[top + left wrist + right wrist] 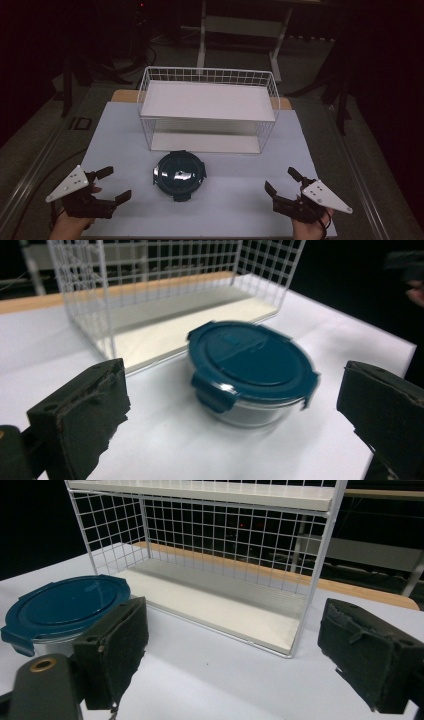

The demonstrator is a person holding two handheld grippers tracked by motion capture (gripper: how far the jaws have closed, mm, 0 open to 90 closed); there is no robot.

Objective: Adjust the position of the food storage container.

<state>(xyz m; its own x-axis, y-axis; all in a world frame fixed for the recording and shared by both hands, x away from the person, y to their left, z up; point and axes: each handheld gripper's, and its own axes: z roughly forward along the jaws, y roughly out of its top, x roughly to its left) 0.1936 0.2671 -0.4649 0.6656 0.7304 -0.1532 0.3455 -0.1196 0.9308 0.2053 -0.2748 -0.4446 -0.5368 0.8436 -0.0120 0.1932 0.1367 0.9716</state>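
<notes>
A round glass container with a dark teal clip lid point(179, 174) sits on the white table just in front of the wire shelf rack point(207, 107). My left gripper point(114, 185) is at the table's near left, open, aimed at the container point(250, 371), which lies ahead between its jaws but well apart from them. Over at the near right, my right gripper point(282, 182) is open too, with nothing between its fingers; its view has the container point(67, 607) at the left and the rack point(215, 560) straight ahead.
The white two-level wire rack stands at the table's middle back, both shelves bare. The table's near edge point(210, 235) runs just by my hands. Dark floor and a white frame point(240, 30) lie beyond the table.
</notes>
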